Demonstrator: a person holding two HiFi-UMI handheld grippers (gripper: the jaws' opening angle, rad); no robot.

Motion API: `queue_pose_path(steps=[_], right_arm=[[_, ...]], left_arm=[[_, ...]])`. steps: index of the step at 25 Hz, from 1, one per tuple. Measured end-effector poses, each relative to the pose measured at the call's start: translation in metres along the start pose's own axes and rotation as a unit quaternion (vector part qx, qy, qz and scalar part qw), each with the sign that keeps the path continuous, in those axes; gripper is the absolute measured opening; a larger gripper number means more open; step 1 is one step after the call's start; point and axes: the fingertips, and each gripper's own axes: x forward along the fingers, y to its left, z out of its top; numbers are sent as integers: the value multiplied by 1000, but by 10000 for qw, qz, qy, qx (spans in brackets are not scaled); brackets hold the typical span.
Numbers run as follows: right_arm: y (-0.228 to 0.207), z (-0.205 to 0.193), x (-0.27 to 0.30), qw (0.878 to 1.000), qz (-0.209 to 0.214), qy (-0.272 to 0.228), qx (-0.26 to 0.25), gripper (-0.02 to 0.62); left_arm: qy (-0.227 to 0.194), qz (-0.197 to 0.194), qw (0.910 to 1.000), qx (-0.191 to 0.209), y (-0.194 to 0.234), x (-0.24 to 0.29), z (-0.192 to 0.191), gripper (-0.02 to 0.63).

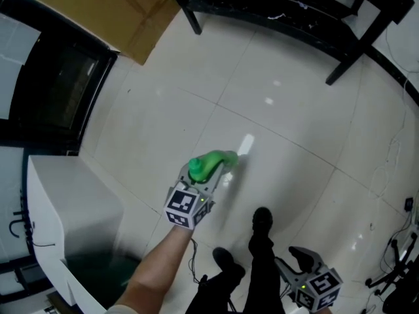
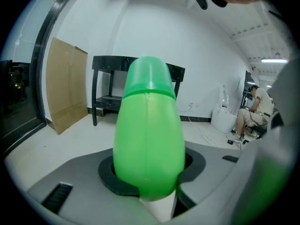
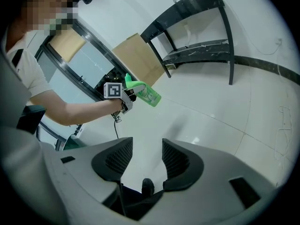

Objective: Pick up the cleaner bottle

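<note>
Lift stage of the pickup, by the look of things: cleaner bottle (image 1: pixel 211 165) clamped in the jaws of the left gripper (image 1: pixel 201 176), near the centre of the head view, up off the pale tiled floor (image 1: pixel 163 110). Confirmed in the left gripper view, with the green body (image 2: pixel 149 135) filling the middle and both pads of the left gripper (image 2: pixel 150 168) pressed against its sides. Visible again at centre left of the right gripper view, bottle (image 3: pixel 146 94) held out in mid-air. Right gripper (image 1: pixel 298 259) low at the lower right of the head view, jaws apart and empty (image 3: pixel 145 159), nothing between them but floor and a dark shoe (image 3: pixel 147 186).

Little left to do, probably: keep the clamp firm on that smooth rounded plastic, likely to slip if loosened, and hold it steady.

Plenty of open floor across the centre and right of the head view. Edges to mind: white cabinet (image 1: pixel 72 201) at lower left, close beside the left forearm; dark glass door (image 1: pixel 59 90) along the left; cardboard (image 1: pixel 111 12) at upper left; legs of the black table (image 1: pixel 294 12) along the top; cables (image 1: pixel 393 267) at lower right; own shoes (image 1: pixel 262 220) just below the bottle.
</note>
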Motion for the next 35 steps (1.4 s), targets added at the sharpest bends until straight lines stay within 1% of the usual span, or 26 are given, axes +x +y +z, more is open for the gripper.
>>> queue_pose_path(steps=[4, 7, 10, 13, 18, 22, 28, 35], right_arm=[[20, 4, -8, 9998, -103, -156, -21, 200], [41, 4, -8, 9995, -59, -306, -26, 199], [65, 6, -11, 9994, -40, -342, 74, 199], [87, 9, -19, 9991, -105, -401, 56, 199], [119, 4, -33, 9986, -131, -474, -187, 199], [144, 17, -47, 9977, -170, -561, -341, 199], [176, 47, -66, 9953, -235, -728, -600, 199], [212, 55, -90, 9935, -210, -750, -835, 199]], left_arm=[[-184, -34, 9998, -36, -5, -31, 25, 158], [-255, -53, 9997, -34, -3, -58, 37, 158], [-272, -82, 9996, -57, -4, -82, 45, 158], [-378, -79, 9992, -64, -6, -105, 61, 157], [-432, -181, 9989, -23, -17, -151, 85, 156], [-559, -190, 9983, 22, -19, -184, 107, 156], [-674, -136, 9976, 65, -20, -220, 142, 156], [-643, -85, 9979, 75, -31, -269, 167, 156]])
